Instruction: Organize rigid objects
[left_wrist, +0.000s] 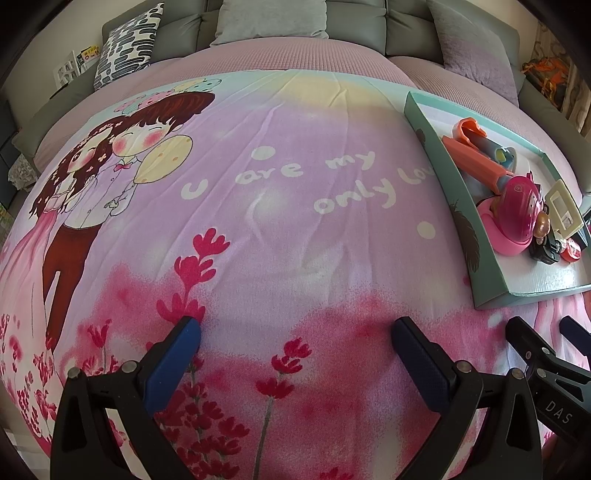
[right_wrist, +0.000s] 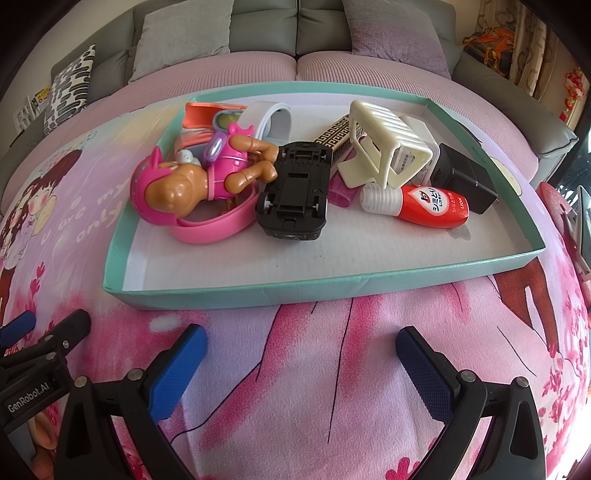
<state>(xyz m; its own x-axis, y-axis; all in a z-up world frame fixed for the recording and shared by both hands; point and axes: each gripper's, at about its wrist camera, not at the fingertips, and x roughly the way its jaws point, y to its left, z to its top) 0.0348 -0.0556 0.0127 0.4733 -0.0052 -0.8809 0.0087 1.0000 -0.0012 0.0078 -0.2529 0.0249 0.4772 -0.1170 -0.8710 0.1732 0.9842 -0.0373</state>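
A shallow teal box lies on the printed cloth and holds several rigid items. Among them are a pink-helmeted toy dog, an upturned black toy car, a cream plastic clip and a red bottle. A black charger lies in the box as well. My right gripper is open and empty just in front of the box. My left gripper hovers open over bare cloth, left of the box. The right gripper shows at the lower right of the left wrist view.
The pink cartoon cloth covers a lilac sofa seat with grey back cushions behind. A black-and-white patterned pillow leans at the far left. An orange bag sits at the far right.
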